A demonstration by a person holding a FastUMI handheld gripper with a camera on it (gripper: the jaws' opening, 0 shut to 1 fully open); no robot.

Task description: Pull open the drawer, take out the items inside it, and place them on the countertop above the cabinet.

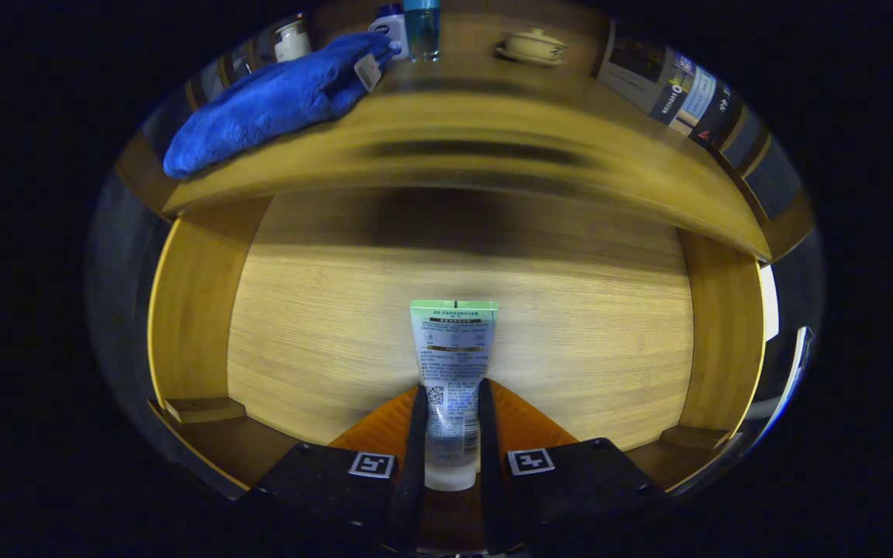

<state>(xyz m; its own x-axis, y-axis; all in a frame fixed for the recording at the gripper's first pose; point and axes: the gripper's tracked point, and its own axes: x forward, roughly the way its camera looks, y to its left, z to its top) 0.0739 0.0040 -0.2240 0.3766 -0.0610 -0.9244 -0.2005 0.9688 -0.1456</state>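
A pale tube with a green crimped end stands out forward between my fingers, its cap end toward me. My gripper is shut on the tube, both fingers pressing its lower sides. Below and beyond it lies the open wooden drawer, its light floor bare around the tube. Above the drawer runs the cabinet's wooden countertop. A blue towel lies on that countertop to the left.
On the countertop behind the towel stand a white bottle with a blue cap, a clear blue bottle and a white jar. A lidded cup on a saucer sits to the right. Drawer side walls rise left and right.
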